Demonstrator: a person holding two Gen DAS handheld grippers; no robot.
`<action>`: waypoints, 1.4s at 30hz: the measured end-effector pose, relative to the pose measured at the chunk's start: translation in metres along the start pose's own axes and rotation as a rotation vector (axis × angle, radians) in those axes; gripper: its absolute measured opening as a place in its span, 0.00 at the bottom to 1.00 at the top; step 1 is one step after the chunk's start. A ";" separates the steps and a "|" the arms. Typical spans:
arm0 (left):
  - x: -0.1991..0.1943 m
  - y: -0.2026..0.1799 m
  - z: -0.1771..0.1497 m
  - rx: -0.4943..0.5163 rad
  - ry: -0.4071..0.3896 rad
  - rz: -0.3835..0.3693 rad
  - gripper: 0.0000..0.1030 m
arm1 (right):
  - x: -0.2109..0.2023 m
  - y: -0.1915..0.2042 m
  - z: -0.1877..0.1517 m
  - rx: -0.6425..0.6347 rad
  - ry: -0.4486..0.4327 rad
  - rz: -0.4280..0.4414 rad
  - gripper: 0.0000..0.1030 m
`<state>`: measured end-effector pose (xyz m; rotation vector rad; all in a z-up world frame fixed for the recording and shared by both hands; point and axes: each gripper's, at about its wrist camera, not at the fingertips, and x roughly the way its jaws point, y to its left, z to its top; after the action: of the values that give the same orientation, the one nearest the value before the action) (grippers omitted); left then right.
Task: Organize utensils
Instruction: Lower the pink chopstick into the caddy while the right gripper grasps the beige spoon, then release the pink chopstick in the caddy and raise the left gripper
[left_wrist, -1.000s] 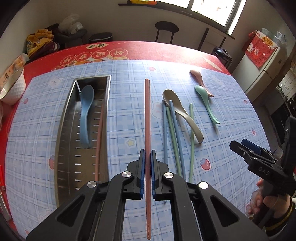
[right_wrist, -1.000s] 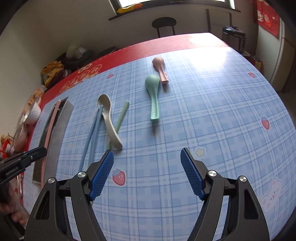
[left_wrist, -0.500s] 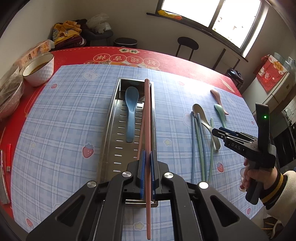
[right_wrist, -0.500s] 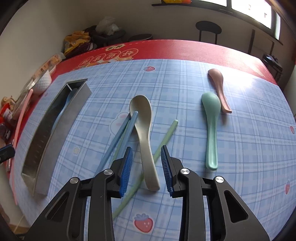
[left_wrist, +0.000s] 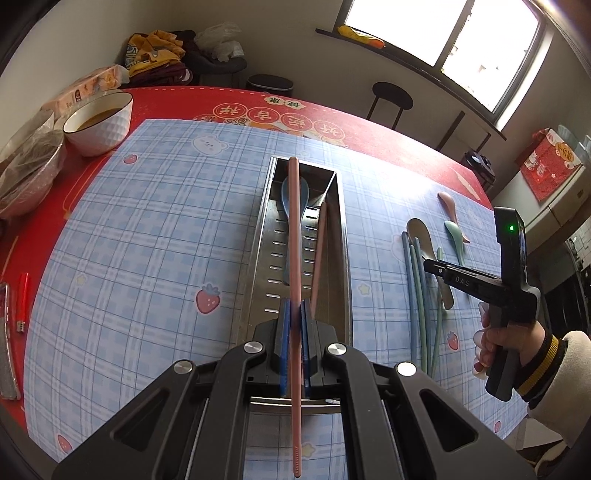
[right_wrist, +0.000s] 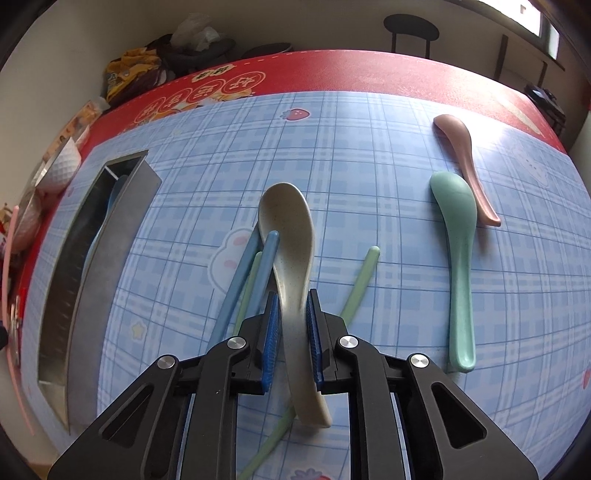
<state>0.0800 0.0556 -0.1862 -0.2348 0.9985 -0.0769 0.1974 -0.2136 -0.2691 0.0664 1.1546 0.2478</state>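
The left gripper has its jaws clamped on a pink chopstick, held over the steel tray; thin, stiff and light, it could pivot. The right gripper has its jaws closing around the beige spoon at mid-handle on the surface; smooth, probably slippery.

From my left camera the pink chopstick blurs where the jaws pinch it, and it covers much of the blue spoon in the metal tray. At my right camera's nine o'clock the tray's near wall hides that spoon almost wholly. The beige spoon covers the green chopstick mid-length; its lower end leaves frame at six o'clock.
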 end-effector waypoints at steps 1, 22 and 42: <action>0.001 0.001 0.001 -0.002 0.002 -0.003 0.05 | 0.001 0.001 0.000 -0.001 0.006 0.003 0.10; 0.037 -0.007 0.025 0.042 0.069 -0.057 0.05 | -0.067 -0.025 -0.038 0.320 -0.160 0.086 0.06; 0.088 -0.016 0.036 0.100 0.169 -0.056 0.05 | -0.102 -0.037 -0.066 0.414 -0.207 0.098 0.07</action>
<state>0.1582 0.0307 -0.2360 -0.1667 1.1531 -0.1998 0.1044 -0.2781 -0.2117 0.5031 0.9825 0.0823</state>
